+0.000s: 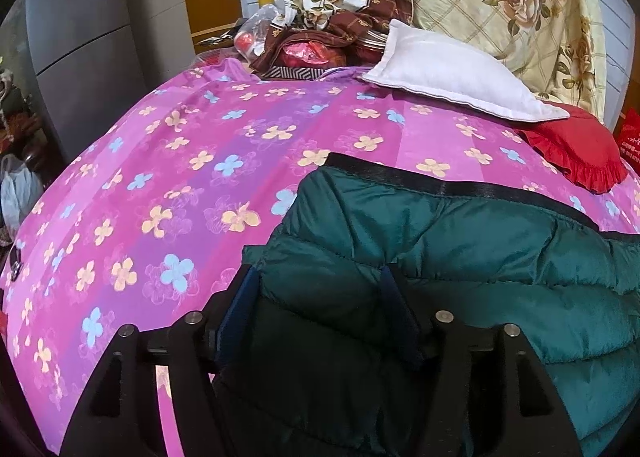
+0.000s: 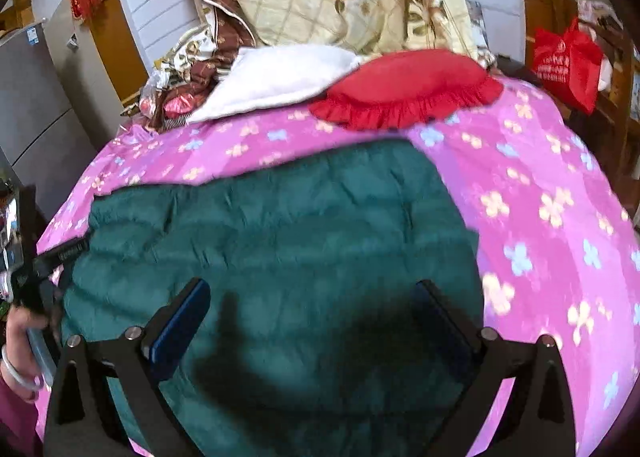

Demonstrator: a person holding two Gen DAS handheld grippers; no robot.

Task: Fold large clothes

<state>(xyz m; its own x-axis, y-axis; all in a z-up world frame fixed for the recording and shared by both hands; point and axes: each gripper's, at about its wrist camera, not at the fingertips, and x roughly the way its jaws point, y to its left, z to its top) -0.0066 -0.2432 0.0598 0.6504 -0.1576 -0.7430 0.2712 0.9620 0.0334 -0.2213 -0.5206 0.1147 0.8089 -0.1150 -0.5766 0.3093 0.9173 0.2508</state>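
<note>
A dark green puffer jacket (image 1: 460, 257) lies on a pink flowered bedspread (image 1: 180, 177). A black elastic hem band (image 1: 440, 187) runs along its far edge. My left gripper (image 1: 318, 281) sits at the jacket's left edge, fingers apart, with a fold of jacket bulging between them. In the right wrist view the jacket (image 2: 280, 217) lies spread flat on the bedspread (image 2: 560, 217). My right gripper (image 2: 312, 297) hovers above the jacket, open wide and empty. The left gripper tool (image 2: 60, 253) shows at the jacket's left edge, held by a hand.
A white pillow (image 1: 452, 73) and a red ruffled cushion (image 1: 576, 153) lie at the bed's far side. Floral bedding (image 1: 508, 9) is heaped against the wall. A grey fridge (image 1: 92, 41) stands left. A red bag (image 2: 568, 61) hangs at right.
</note>
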